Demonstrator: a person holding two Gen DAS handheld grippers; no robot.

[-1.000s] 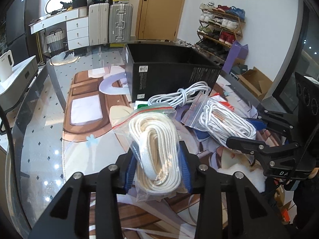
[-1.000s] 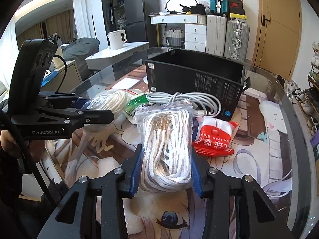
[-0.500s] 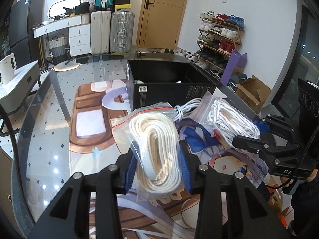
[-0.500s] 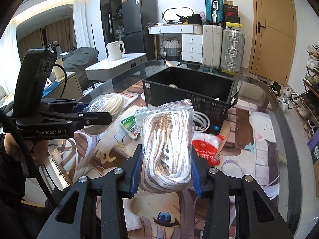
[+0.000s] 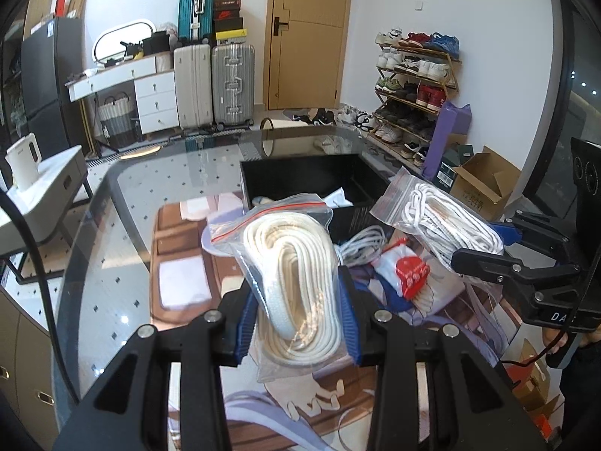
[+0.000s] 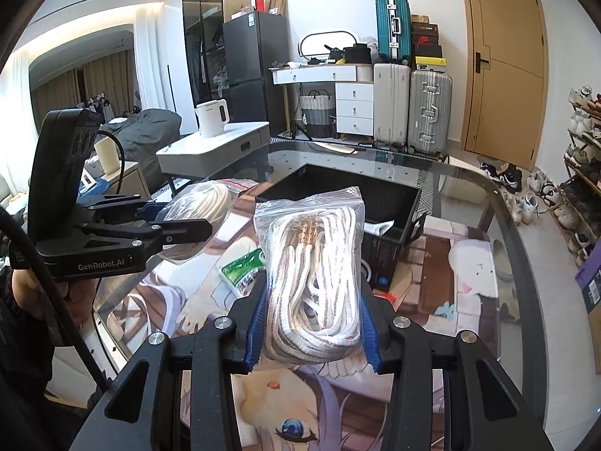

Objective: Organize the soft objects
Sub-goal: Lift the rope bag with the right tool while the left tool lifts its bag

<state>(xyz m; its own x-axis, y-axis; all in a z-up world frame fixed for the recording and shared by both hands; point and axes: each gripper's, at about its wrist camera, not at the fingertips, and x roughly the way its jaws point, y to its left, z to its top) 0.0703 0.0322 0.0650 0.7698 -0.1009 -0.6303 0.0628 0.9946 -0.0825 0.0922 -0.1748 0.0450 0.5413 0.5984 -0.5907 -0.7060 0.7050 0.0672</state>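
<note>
Above the worktop point(image 5: 112, 248) I've got both tools lifted, each pinching a bag. My left tool point(image 5: 298, 314) is clamped on the flat-rope bag point(image 5: 293, 274), blue pads pressing its lower sides, bag upright and off the surface. My right tool point(image 6: 313, 329) is clamped on the thin-rope bag point(image 6: 313, 263) the same way. Both bags hang in front of the black box point(image 5: 300, 176), which sits open on the worktop with some white stuff inside. Under the bags, on the printed mat point(image 5: 180, 274): loose white cable point(image 5: 362, 244), red-white packet point(image 5: 407, 270), green packet point(image 6: 242, 268). Cable lies against the box front, red-white packet just beside it.
</note>
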